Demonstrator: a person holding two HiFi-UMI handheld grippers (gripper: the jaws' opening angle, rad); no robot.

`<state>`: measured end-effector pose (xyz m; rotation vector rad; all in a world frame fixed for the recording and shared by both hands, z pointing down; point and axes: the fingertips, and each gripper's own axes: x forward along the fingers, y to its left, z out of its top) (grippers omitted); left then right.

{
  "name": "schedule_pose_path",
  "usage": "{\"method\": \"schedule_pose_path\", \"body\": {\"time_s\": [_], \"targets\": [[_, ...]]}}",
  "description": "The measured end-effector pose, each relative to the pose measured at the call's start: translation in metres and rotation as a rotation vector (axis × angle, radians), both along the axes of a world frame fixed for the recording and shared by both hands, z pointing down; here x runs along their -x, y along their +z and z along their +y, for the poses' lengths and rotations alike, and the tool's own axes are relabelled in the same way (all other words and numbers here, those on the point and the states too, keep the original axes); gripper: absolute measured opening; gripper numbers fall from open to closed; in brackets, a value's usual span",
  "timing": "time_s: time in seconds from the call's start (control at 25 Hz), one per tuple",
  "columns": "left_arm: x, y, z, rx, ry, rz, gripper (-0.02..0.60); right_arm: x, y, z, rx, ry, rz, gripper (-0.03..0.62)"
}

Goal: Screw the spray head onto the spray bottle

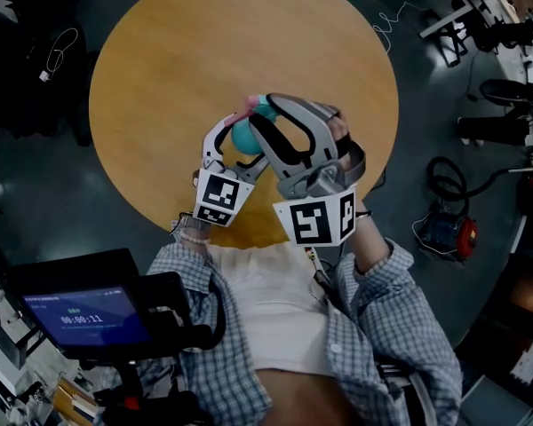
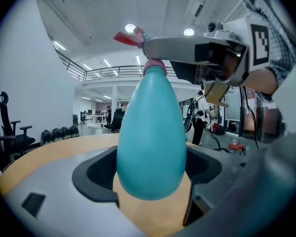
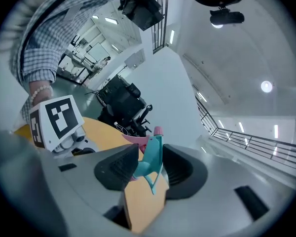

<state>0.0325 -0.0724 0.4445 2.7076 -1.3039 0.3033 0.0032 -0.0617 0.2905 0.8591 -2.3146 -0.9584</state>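
Seating the spray head squarely seems to be what this step calls for. The teal bottle [image 2: 150, 147] is held upright in the air above the near edge of the table, clamped round its belly by the left gripper [image 2: 149, 174], whose jaws are set wide on it. The spray head [image 3: 152, 157] is pinched between the half-closed jaws of the right gripper [image 3: 150, 171] and sits at the top of the bottle. Its pink collar [image 2: 154, 67] is at the neck, and whether the thread has caught cannot be told.

The bottle is best held steady and upright while the head is turned about the bottle's own axis. If the collar is kept level, cross-threading is avoided. The smooth, rounded body may slip, so a firm clamp is probably needed. The head will probably have to be regripped between turns.

A large open hall is seen, with a railed gallery, ceiling lights and a dark floor [image 1: 409, 105]. The round wooden table [image 1: 204, 51] is bare where it shows. Beside it stand office chairs [image 2: 10, 127]. Nearer the person are a screen [image 1: 84, 313] and a small red machine [image 1: 449, 233].
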Motion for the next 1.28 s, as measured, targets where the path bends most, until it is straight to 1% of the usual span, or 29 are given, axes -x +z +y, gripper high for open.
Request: {"method": "schedule_pose_path", "body": {"time_s": [0.12,0.2,0.4,0.6,0.8,0.92,0.96,1.0,1.04,1.12,1.16,1.2,1.28], "targets": [[0.0,-0.002,-0.001,-0.001,-0.003,0.014,0.41,0.0,-0.001,-0.001,-0.016,0.014,0.006,0.149],[-0.002,-0.003,0.0,-0.003,0.001,0.027,0.41,0.001,-0.002,0.0,-0.006,0.015,0.002,0.149],[-0.002,-0.005,0.0,-0.009,0.004,0.037,0.41,0.003,-0.006,0.001,0.106,-0.014,-0.066,0.149],[0.0,-0.006,-0.001,-0.02,0.0,0.031,0.41,0.005,-0.014,0.001,0.109,-0.022,-0.091,0.15],[0.004,-0.009,-0.002,-0.036,-0.017,0.039,0.41,0.007,-0.009,0.006,0.118,-0.034,-0.083,0.15],[0.007,-0.012,-0.003,-0.045,-0.028,0.041,0.41,0.005,-0.021,0.01,0.108,-0.055,-0.138,0.15],[0.008,-0.013,-0.004,-0.05,-0.029,0.044,0.41,0.002,-0.027,0.011,0.125,-0.068,-0.169,0.15],[0.009,-0.015,-0.004,-0.056,-0.028,0.047,0.41,-0.004,-0.03,0.011,0.171,-0.076,-0.207,0.15],[0.01,-0.018,-0.003,-0.063,-0.023,0.05,0.41,-0.012,-0.031,0.01,0.251,-0.076,-0.26,0.15],[0.012,-0.023,-0.001,-0.078,-0.003,0.048,0.41,-0.028,-0.023,0.007,0.465,-0.077,-0.377,0.156],[0.012,-0.025,0.001,-0.085,0.011,0.044,0.41,-0.033,-0.017,0.007,0.555,-0.102,-0.399,0.175],[0.012,-0.027,0.002,-0.092,0.026,0.039,0.41,-0.036,-0.01,0.009,0.623,-0.145,-0.395,0.175],[0.012,-0.032,0.006,-0.103,0.05,0.033,0.41,-0.038,-0.003,0.014,0.712,-0.25,-0.397,0.175]]}}
